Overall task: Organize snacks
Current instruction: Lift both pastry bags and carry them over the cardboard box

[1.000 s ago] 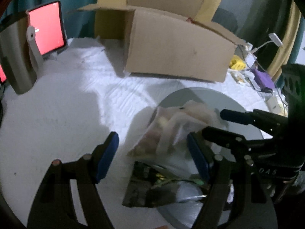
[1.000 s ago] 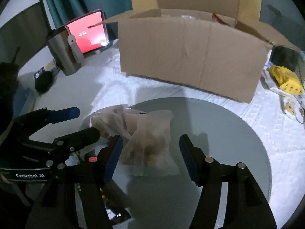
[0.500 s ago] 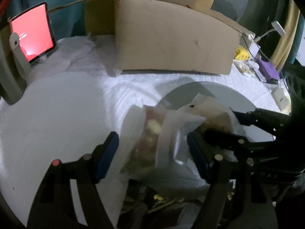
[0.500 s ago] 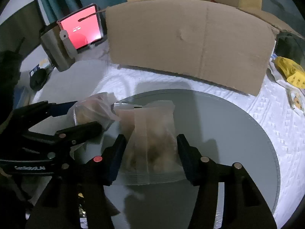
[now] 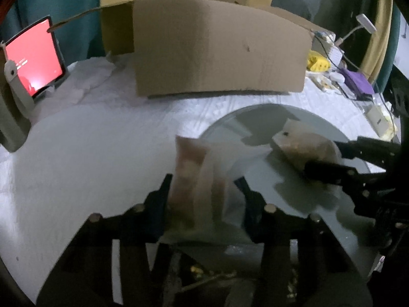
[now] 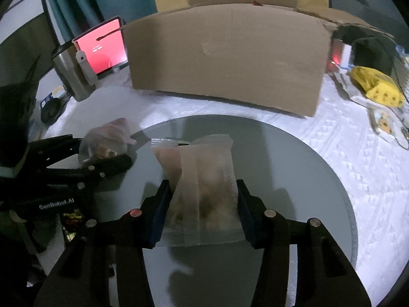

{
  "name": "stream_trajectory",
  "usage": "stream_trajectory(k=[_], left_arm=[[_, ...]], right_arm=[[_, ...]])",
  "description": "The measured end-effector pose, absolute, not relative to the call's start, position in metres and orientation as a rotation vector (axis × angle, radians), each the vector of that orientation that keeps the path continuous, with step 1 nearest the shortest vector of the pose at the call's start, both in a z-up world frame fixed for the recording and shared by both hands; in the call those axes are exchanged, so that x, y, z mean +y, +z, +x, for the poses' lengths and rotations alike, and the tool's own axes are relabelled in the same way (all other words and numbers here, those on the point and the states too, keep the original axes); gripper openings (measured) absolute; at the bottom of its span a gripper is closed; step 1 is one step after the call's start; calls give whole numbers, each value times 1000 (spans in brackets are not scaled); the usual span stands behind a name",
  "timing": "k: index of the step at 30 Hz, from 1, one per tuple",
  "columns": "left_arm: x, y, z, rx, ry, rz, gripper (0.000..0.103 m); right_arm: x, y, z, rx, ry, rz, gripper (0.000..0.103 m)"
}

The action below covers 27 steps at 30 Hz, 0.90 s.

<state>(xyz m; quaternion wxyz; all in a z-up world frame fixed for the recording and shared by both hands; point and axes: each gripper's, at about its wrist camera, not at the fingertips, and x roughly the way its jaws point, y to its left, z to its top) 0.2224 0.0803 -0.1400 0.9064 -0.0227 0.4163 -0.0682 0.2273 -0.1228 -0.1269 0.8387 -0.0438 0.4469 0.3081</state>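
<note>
My left gripper (image 5: 204, 192) is shut on a clear snack bag (image 5: 196, 179) with pinkish contents, held above the white cloth and the edge of the grey round tray (image 5: 268, 117). My right gripper (image 6: 202, 192) is shut on a second clear snack bag (image 6: 204, 176) with brown contents, held over the tray (image 6: 319, 179). Each gripper with its bag shows in the other view: the right gripper (image 5: 329, 158) in the left wrist view, the left gripper (image 6: 102, 153) in the right wrist view. A dark snack packet (image 5: 204, 276) lies under my left gripper.
A large open cardboard box (image 6: 230, 58) stands behind the tray. A red-screened tablet (image 6: 104, 48) and a steel tumbler (image 6: 69, 74) stand at the back left. A yellow packet (image 6: 375, 87) and small items lie at the right on the white cloth (image 5: 89, 153).
Both grippers have closed on their bags and lifted them. The two bags, which lay together on the tray, are now pulled apart, one in each gripper.
</note>
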Motion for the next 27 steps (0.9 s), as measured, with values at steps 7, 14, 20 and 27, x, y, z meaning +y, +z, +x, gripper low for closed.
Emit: stream_trajectory(k=[7,14,20,27], left_arm=[[65,-121,204,812,-176,-32,46],[47,-108,183,785,-203,-12,46],[36,-94,166,756,-214,-4,46],[30,-69,159,702,-220,-3,46]], right_arm=[[-143,-126,216,936,630,-80,49],[-161,-118,198,911,620,-70,49],[-173,-108,181,885,608,-60,49],[-187,-86,170,845,594,-42,49]])
